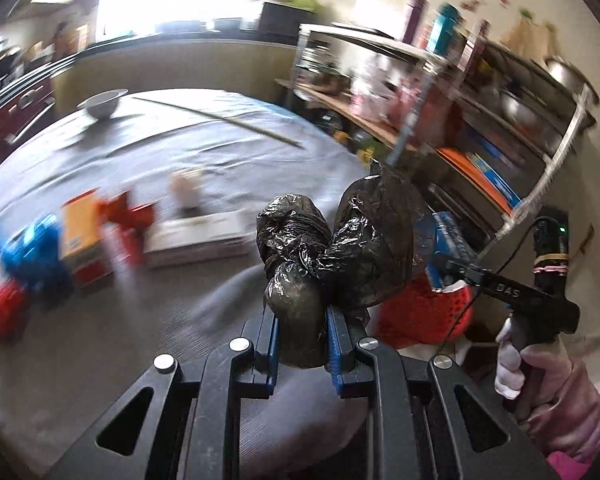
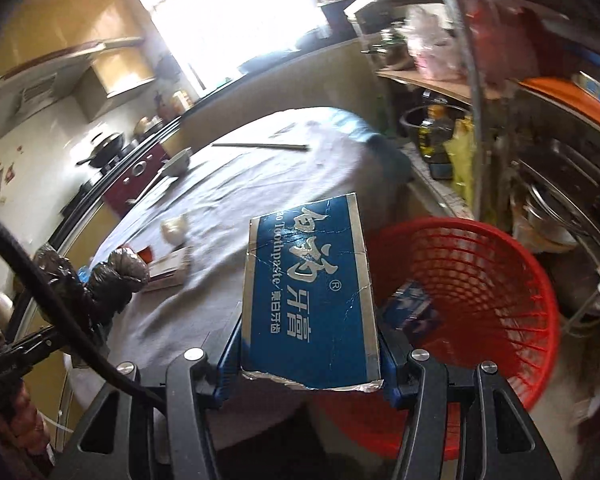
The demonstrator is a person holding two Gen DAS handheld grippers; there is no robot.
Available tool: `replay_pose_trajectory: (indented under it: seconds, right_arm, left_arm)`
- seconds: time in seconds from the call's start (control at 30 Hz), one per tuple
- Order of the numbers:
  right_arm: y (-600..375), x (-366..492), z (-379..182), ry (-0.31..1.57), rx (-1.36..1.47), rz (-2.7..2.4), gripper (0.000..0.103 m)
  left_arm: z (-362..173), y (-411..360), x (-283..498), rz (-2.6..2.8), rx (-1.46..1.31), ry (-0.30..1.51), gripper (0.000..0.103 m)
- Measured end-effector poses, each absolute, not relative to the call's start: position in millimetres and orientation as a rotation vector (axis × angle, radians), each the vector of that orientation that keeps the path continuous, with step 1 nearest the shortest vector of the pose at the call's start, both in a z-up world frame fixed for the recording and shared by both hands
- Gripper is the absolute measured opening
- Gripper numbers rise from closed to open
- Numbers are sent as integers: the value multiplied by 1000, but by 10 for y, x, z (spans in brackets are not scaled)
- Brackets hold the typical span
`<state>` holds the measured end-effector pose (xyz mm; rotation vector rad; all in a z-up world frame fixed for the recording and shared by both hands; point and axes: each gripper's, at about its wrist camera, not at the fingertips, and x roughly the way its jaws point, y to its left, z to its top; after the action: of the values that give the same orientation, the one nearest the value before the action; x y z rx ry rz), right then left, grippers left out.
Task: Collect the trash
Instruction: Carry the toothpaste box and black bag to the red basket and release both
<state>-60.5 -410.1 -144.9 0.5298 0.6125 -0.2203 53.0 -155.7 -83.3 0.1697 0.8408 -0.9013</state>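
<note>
My left gripper (image 1: 302, 338) is shut on a crumpled black plastic bag (image 1: 320, 248) and holds it above the table's near edge. The bag also shows at the left of the right wrist view (image 2: 112, 276). My right gripper (image 2: 308, 364) is shut on a blue toothpaste box (image 2: 308, 296), held beside the rim of a red mesh waste basket (image 2: 480, 280). A blue wrapper (image 2: 412, 308) lies inside the basket. In the left wrist view the box (image 1: 444, 248) and the basket (image 1: 420, 312) sit to the right behind the bag.
A round table with a grey cloth (image 1: 180, 152) carries a white flat box (image 1: 196, 236), an orange carton (image 1: 80, 228), red and blue litter (image 1: 28, 256), a white bowl (image 1: 102, 104) and a long stick (image 1: 216, 118). A cluttered metal shelf rack (image 1: 500, 128) stands at the right.
</note>
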Motion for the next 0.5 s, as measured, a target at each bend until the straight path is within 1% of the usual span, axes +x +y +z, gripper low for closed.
replay_pose_trajectory:
  seconds: [0.2, 0.37, 0.47, 0.5]
  right_arm:
    - [-4564, -849, -1686, 612, 627, -309, 60]
    - [-4870, -1015, -1892, 621, 715, -346, 62]
    - [-4968, -1030, -1994, 645, 755, -347, 65]
    - [-4984, -1027, -2016, 658, 761, -348, 66]
  left_arm:
    - [-893, -2285, 396, -1002, 308, 834, 22]
    - [-1095, -2900, 297, -1065, 421, 876, 22]
    - [-1219, -3151, 245, -1091, 482, 900, 25]
    - [-1248, -3209, 224, -1099, 501, 901, 28]
